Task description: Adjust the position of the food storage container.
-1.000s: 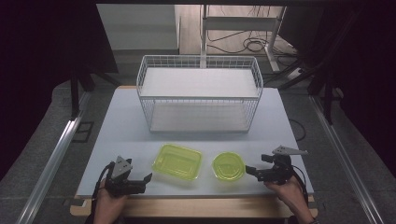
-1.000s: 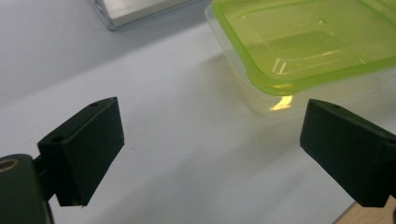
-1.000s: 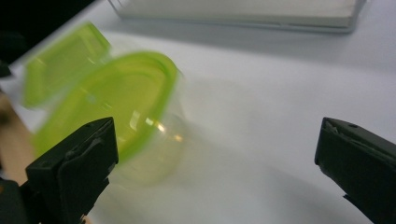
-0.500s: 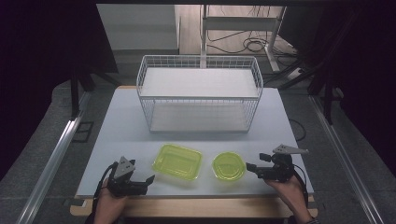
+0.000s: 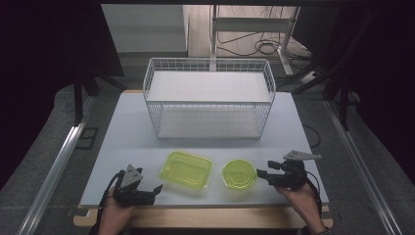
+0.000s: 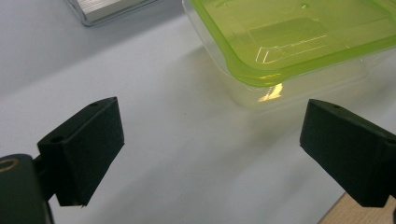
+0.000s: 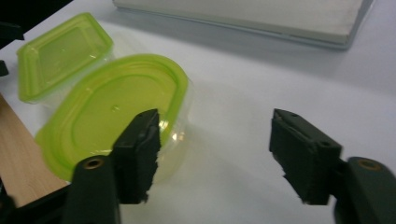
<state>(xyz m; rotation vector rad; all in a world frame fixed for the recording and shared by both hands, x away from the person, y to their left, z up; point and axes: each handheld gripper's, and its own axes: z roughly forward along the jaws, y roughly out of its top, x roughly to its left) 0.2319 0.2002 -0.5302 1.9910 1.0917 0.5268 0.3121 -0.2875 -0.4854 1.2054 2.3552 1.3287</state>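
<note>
A rectangular clear container with a lime-green lid (image 5: pixel 186 169) lies near the table's front edge, and a round one with the same green lid (image 5: pixel 239 174) sits to its right. My left gripper (image 5: pixel 155 190) is open just left of the rectangular container (image 6: pixel 289 42), low over the table, with nothing between its jaws. My right gripper (image 5: pixel 261 174) is open too, close to the right side of the round container (image 7: pixel 112 112). In the right gripper view the rectangular container (image 7: pixel 60 51) lies beyond the round one. A white wire basket (image 5: pixel 209 100) stands mid-table.
The white tabletop (image 5: pixel 127 132) ends in a wooden front strip (image 5: pixel 205 214). Metal rails (image 5: pixel 56 166) run along both sides of the table. Cables (image 5: pixel 264 46) lie on the floor behind the basket.
Both grippers have shifted slightly; the right one has drawn a little closer to the round container. Both containers have stayed in place.
</note>
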